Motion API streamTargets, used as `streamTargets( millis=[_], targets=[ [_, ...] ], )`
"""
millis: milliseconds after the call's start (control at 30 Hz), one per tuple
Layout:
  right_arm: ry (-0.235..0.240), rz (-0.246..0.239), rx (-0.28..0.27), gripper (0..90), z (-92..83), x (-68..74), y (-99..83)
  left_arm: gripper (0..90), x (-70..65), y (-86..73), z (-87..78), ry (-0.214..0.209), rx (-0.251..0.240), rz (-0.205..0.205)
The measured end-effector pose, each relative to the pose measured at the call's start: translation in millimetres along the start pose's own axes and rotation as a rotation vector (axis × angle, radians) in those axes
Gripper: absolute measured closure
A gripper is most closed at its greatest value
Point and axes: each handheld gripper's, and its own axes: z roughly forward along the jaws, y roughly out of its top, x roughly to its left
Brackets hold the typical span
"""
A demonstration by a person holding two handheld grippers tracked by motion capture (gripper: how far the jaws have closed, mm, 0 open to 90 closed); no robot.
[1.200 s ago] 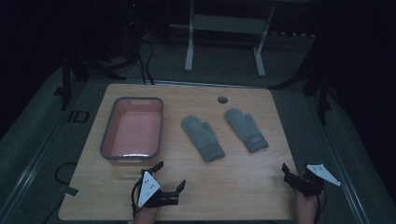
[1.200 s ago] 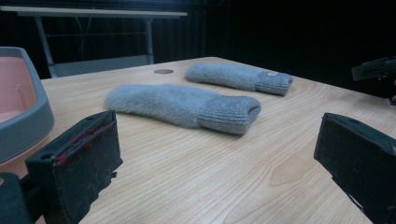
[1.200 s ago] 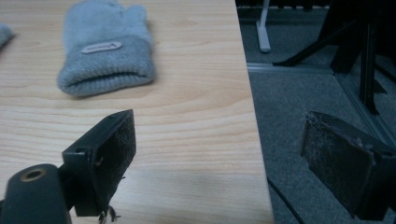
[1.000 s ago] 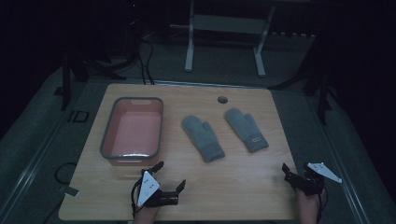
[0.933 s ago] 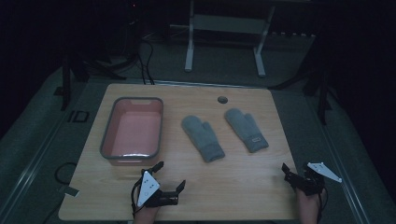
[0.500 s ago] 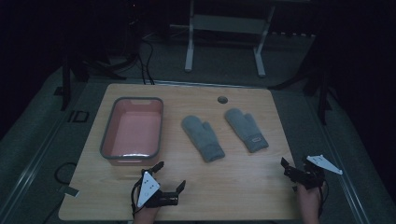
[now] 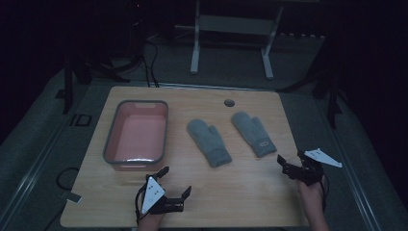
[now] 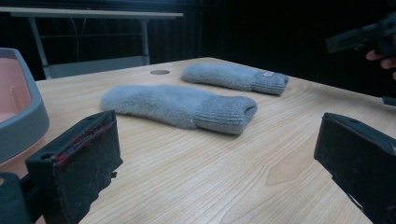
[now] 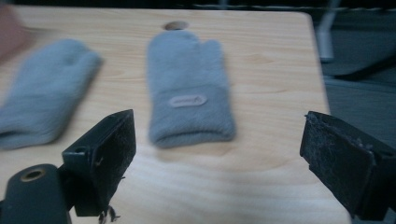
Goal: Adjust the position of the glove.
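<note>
Two grey mittens lie flat in the middle of the wooden table [image 7: 250,192]: the left mitten [image 7: 208,142] and the right mitten [image 7: 253,133], which carries a small label. My left gripper [image 7: 175,181] rests open near the front edge, below the tub, its jaws wide apart with nothing between them. In the left gripper view the left mitten [image 8: 177,105] lies ahead of the open left gripper [image 8: 219,158]. My right gripper [image 7: 292,161] stands open at the table's right edge, just short of the right mitten's cuff [image 9: 189,88]. The right gripper [image 9: 219,149] holds nothing.
A pink tub with a grey rim [image 7: 111,139] stands at the table's left. A round cable hole [image 7: 229,102] sits near the far edge. Beyond the table are a metal frame's legs [image 7: 195,43] and floor cables. The surroundings are dark.
My right gripper has moved left and a little forward, from off the table's right edge to over it, nearer the right mitten's cuff. The left gripper and mittens stayed still.
</note>
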Motion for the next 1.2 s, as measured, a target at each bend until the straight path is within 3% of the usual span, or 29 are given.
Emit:
streamTargets(
  millis=[100, 333, 600, 733, 900, 1000, 1067, 1200],
  targets=[
    [0.040, -0.025, 0.013, 10.5, 7.1, 6.3, 5.7, 0.9, 0.2, 0.0, -0.1, 0.000, 0.000, -0.001],
    [0.083, -0.046, 0.009, 10.5, 20.1, 18.7, 19.2, 0.9, -0.2, -0.1, -0.1, -0.002, -0.001, 0.000],
    [0.184, -0.077, 0.053, 10.6, 37.5, 36.5, 33.3, 0.9, -0.8, -0.1, -0.1, -0.001, -0.003, 0.003],
    [0.203, -0.108, 0.065, 15.3, 44.1, 47.5, 39.4, 0.9, -0.7, -0.1, -0.2, -0.002, -0.002, 0.005],
    [0.223, -0.118, 0.056, 13.7, 50.8, 59.2, 47.0, 0.9, -0.7, -0.1, -0.2, -0.003, -0.002, 0.005],
    [0.226, -0.142, 0.051, 17.6, 53.9, 68.7, 51.2, 0.9, -0.6, -0.1, -0.2, -0.004, -0.002, 0.006],
    [0.253, -0.173, 0.052, 28.4, 56.3, 75.6, 53.1, 0.9, -0.7, -0.1, -0.2, -0.005, -0.002, 0.006],
    [0.322, -0.172, 0.097, 27.8, 66.8, 87.2, 56.3, 0.9, -0.9, -0.1, -0.2, -0.005, -0.003, 0.007]
  ],
)
